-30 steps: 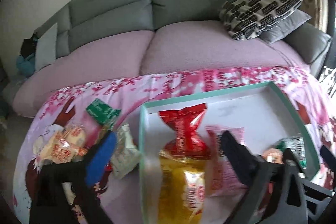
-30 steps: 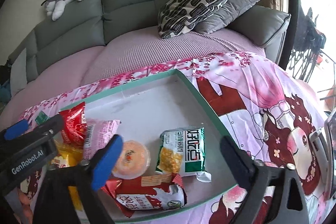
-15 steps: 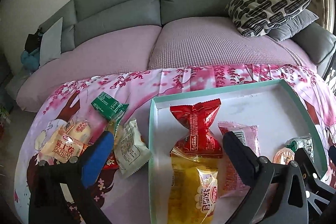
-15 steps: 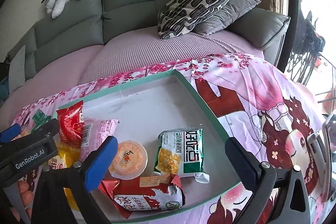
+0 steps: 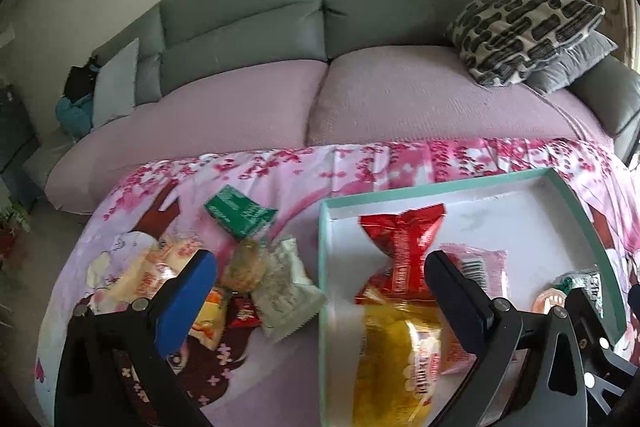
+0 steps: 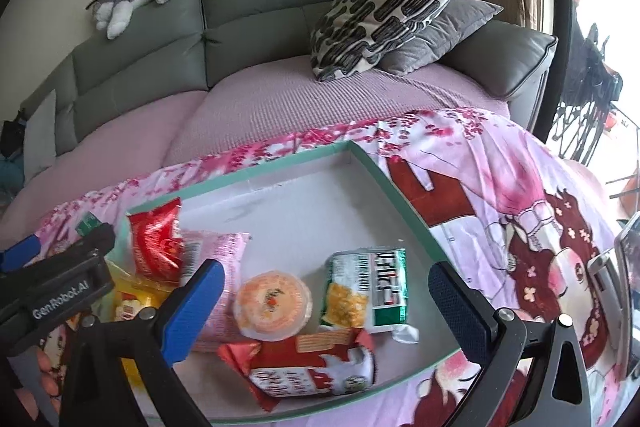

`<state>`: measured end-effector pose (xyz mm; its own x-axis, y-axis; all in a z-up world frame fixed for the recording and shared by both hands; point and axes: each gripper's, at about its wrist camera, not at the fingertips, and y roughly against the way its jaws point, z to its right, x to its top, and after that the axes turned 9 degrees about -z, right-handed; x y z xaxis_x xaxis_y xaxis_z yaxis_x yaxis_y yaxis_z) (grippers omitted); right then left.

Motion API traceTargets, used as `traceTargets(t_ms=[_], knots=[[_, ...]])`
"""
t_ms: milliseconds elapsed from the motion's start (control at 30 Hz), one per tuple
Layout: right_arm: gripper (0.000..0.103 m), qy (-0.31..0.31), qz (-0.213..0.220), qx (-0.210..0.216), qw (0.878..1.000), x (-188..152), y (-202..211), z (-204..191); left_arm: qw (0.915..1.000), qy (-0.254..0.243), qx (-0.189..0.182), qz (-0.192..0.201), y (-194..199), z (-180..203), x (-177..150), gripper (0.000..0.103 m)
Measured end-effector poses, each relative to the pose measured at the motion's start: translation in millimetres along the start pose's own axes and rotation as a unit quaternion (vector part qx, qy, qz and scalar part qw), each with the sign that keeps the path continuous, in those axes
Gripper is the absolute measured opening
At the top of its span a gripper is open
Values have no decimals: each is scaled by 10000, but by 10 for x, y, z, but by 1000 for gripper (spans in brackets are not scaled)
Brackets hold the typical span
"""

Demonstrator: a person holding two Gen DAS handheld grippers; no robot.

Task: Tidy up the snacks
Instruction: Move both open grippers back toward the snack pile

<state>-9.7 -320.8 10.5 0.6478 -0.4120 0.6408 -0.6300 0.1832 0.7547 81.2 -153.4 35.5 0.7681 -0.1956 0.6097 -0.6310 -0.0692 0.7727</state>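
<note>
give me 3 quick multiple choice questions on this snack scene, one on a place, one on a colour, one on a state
1. Where does the round orange jelly cup lie?
A. inside the tray
B. on the sofa
C. on the floor

2. What colour is the tray's rim?
A. black
B. teal
C. yellow

3. How is the left gripper?
A. shut on a packet
B. shut on nothing
C. open, holding nothing

Answers:
1. A: it sits on the tray floor beside the green and white packet.
2. B: the raised edge is teal.
3. C: its fingers stand wide apart with nothing held between them.
</note>
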Motion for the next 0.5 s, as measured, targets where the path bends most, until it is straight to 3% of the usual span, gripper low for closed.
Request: traceTargets(t_ms=[133, 500], knots=[[103, 25, 210, 39, 9998, -27, 87, -130, 9999, 160, -36, 28, 20, -127, -5, 103], [103, 374, 138, -4, 9992, -60, 92, -538, 9975, 691, 43, -126, 12, -695, -49, 103]])
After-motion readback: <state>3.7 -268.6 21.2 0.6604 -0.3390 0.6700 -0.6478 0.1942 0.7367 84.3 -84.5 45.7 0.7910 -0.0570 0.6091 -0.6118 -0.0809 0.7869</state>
